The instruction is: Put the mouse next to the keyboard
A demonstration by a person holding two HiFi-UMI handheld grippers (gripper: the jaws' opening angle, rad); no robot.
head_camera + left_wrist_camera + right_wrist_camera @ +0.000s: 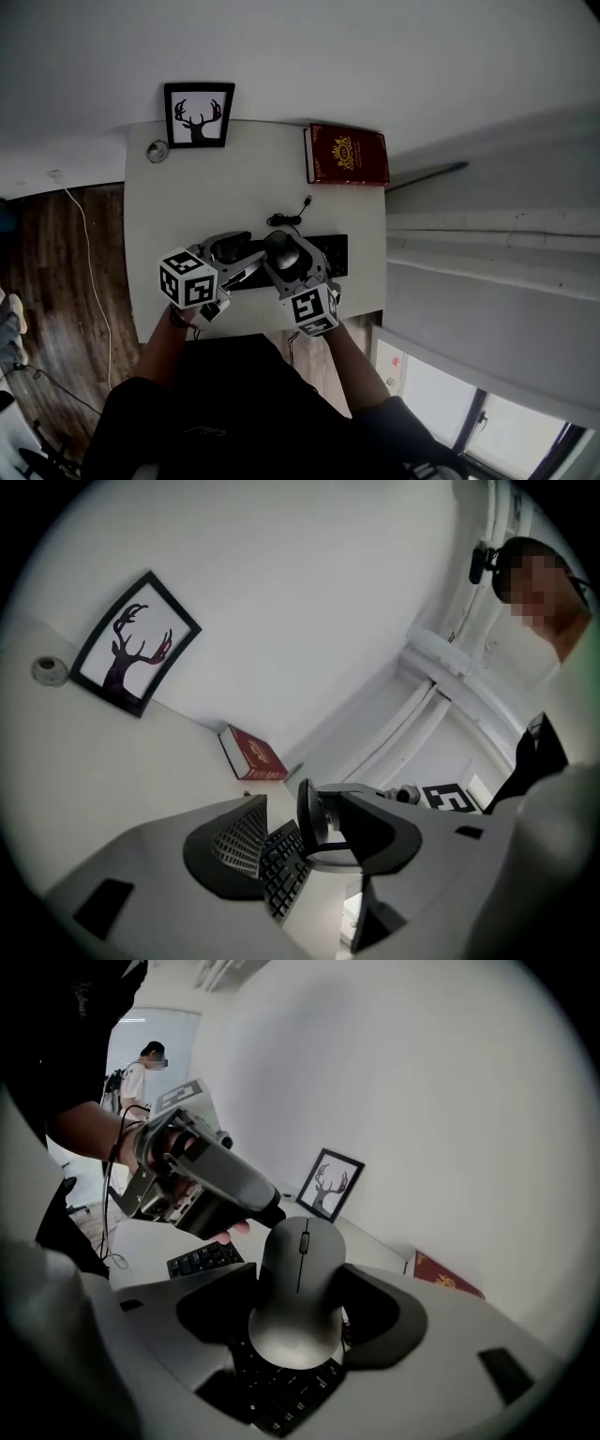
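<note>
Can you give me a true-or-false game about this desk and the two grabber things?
1. The right gripper is holding the mouse. True.
2. The mouse is lying flat on the desk. False: it is held up over the keyboard.
3. The book is blue. False: it is red.
4. The deer picture stands at the far edge of the desk. True.
5. The left gripper is shut. False: its jaws stand wide apart.
</note>
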